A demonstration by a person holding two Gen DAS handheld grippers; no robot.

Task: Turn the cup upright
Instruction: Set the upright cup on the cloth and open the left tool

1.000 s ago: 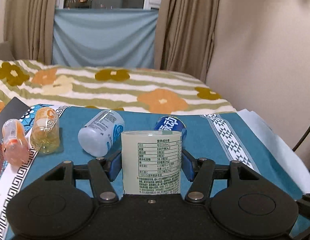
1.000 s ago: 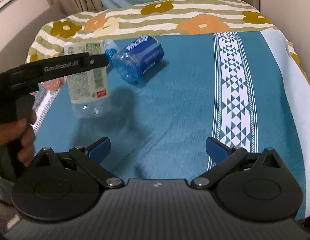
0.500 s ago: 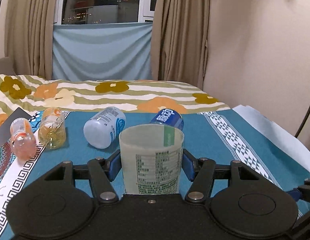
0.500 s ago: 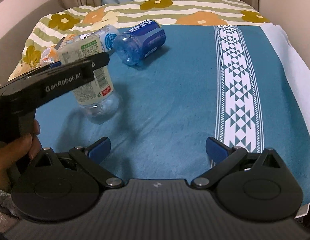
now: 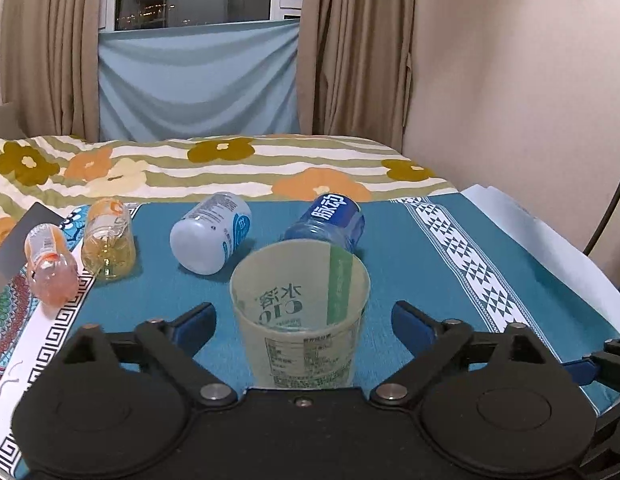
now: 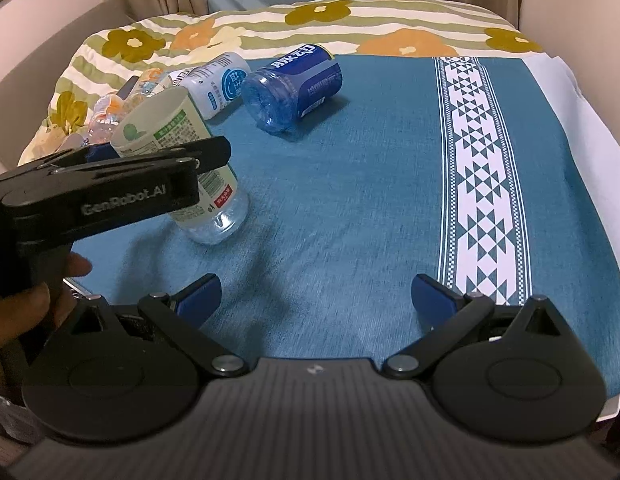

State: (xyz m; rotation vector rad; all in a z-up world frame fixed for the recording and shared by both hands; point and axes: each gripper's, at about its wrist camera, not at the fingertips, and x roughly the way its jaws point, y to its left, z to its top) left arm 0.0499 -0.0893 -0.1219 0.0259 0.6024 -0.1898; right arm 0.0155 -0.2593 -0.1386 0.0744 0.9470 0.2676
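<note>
Left claw (image 5: 304, 320) gapes around the upright cup (image 5: 300, 312), holding nothing; withdraw straight back. Right claw (image 6: 315, 294) open, empty.

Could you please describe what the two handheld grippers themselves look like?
Both are matte black with round pivot discs, silver screws and blue finger pads. The left gripper bears "GenRobot.AI" lettering on its side; the right gripper has a ribbed grey body. A bare hand shows.

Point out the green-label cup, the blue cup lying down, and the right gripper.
green-label cup (image 5: 300, 312): left wrist view, inner wall below the rim.
blue cup (image 6: 298, 84): right wrist view, middle of its labelled side.
right gripper (image 6: 315, 294): right wrist view, midway between its fingertips.
</note>
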